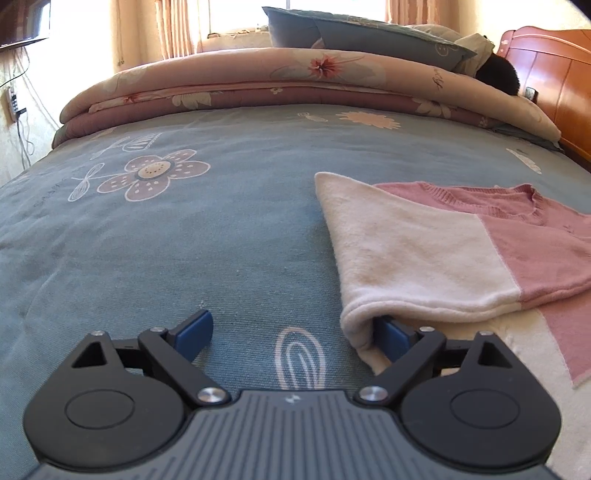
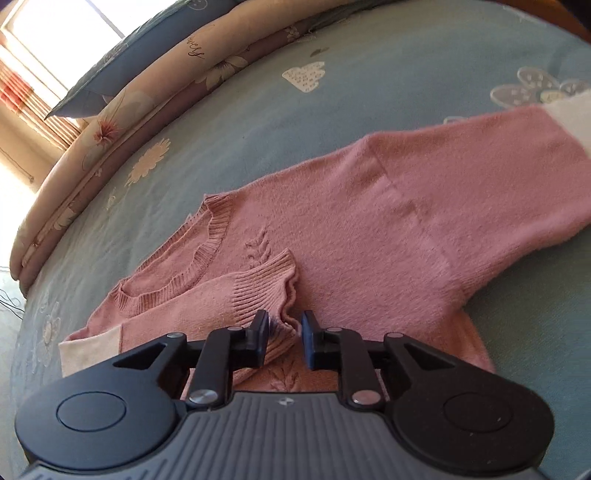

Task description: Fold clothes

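A pink knit sweater (image 2: 369, 229) with cream ends lies flat on the blue bedsheet (image 2: 258, 122), its neckline (image 2: 210, 236) to the left. One sleeve is folded across the chest. My right gripper (image 2: 284, 328) is nearly closed, and the ribbed sleeve cuff (image 2: 258, 291) is bunched between its pads. In the left wrist view the sweater's cream part (image 1: 406, 251) lies folded over the pink part (image 1: 535, 240). My left gripper (image 1: 291, 328) rests wide open on the sheet. Its right finger (image 1: 393, 334) is tucked under the cream edge and its left finger (image 1: 195, 332) is on bare sheet.
A folded floral quilt (image 1: 258, 81) runs along the far side of the bed, with a blue pillow (image 1: 351, 33) on top. A wooden headboard (image 1: 554, 74) stands at the right. The blue flowered sheet (image 1: 166, 240) stretches to the left of the sweater.
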{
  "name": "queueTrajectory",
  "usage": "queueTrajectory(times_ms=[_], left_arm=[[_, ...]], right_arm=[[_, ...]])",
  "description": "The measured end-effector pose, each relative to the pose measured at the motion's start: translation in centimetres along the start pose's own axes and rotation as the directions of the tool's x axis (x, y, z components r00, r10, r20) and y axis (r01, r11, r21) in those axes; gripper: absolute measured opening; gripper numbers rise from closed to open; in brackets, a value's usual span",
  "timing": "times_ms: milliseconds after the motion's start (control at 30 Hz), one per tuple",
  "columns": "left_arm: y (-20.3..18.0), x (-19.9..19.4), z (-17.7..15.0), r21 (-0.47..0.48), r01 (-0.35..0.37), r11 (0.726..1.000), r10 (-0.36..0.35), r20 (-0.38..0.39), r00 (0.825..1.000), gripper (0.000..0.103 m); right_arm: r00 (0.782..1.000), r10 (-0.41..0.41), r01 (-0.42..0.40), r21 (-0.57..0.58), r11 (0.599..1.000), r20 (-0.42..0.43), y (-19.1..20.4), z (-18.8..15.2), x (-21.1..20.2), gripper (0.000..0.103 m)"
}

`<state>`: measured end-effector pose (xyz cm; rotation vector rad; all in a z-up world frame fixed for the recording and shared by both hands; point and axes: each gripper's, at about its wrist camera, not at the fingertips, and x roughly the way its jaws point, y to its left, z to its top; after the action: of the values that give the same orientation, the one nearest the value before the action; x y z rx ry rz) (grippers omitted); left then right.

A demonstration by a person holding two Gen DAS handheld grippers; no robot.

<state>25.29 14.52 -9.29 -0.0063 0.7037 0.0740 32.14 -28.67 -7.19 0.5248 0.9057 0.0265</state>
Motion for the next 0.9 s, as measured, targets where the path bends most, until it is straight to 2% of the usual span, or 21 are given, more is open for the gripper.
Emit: queueTrajectory(times_ms=[67, 133, 233, 300, 333, 400, 533, 600, 667, 800, 833, 900], left_arm=[[-0.3, -1.3, 0.1, 0.044, 0.1, 0.994, -0.101, 0.024, 0.995, 0.092], [-0.7, -2.7, 0.3, 0.084, 0.189, 0.978, -0.195, 0.064, 0.979, 0.093], [-1.4, -4.1, 0.2, 0.142, 0.252, 0.957, -0.272, 0.139, 0.952, 0.093], [-1.8, -3.8, 0.1, 0.151, 0.277, 0.949, -0.298, 0.142, 0.944, 0.093], [-2.1, -3.4, 0.1, 0.149, 0.29, 0.945, -0.31, 0.134, 0.941, 0.093], [-2.5, -2.3, 0.1, 0.137, 0.3, 0.944, -0.315, 0.106, 0.943, 0.093], [-2.9, 0.0, -0.1, 0.101, 0.223, 0.97, -0.221, -0.025, 0.975, 0.093], [-2.2, 0.0, -0.1, 0.062, 0.227, 0.972, -0.224, -0.044, 0.974, 0.093], [-1.3, -1.2, 0.3, 0.026, 0.245, 0.969, -0.245, -0.01, 0.969, 0.093], [1.3, -3.8, 1.1, -0.007, 0.314, 0.949, -0.313, 0.083, 0.946, 0.096], [2.1, -3.9, 1.3, -0.013, 0.308, 0.951, -0.305, 0.095, 0.947, 0.096], [3.3, -3.7, 1.4, -0.026, 0.235, 0.972, -0.231, 0.095, 0.968, 0.096]], right_arm=[[0.999, -0.03, 0.031, -0.065, 0.997, 0.019, 0.4, 0.3, -2.5, 0.028], [0.997, -0.057, 0.063, -0.133, 0.989, 0.05, 1.1, 1.0, -5.4, 0.029], [0.989, -0.093, 0.119, -0.248, 0.961, 0.112, 2.8, 2.2, -10.1, 0.029], [0.983, -0.094, 0.139, -0.307, 0.941, 0.157, 4.2, 3.1, -13.7, 0.03], [0.979, -0.095, 0.152, -0.33, 0.932, 0.182, 5.0, 3.5, -15.5, 0.034], [0.971, -0.079, 0.16, -0.367, 0.917, 0.225, 6.9, 4.3, -18.9, 0.039], [0.96, 0.015, 0.12, -0.459, 0.88, 0.281, 11.2, 5.2, -23.2, 0.04], [0.959, 0.069, 0.087, -0.516, 0.852, 0.276, 13.4, 5.0, -22.9, 0.039], [0.963, 0.112, 0.048, -0.568, 0.822, 0.244, 15.6, 4.1, -20.7, 0.038], [0.98, 0.162, -0.048, -0.661, 0.749, 0.112, 19.8, 1.0, -12.9, 0.021], [0.983, 0.171, -0.082, -0.673, 0.735, 0.068, 20.8, 0.1, -10.6, 0.018], [0.982, 0.189, -0.153, -0.689, 0.708, -0.024, 23.0, -2.0, -5.9, 0.013]])
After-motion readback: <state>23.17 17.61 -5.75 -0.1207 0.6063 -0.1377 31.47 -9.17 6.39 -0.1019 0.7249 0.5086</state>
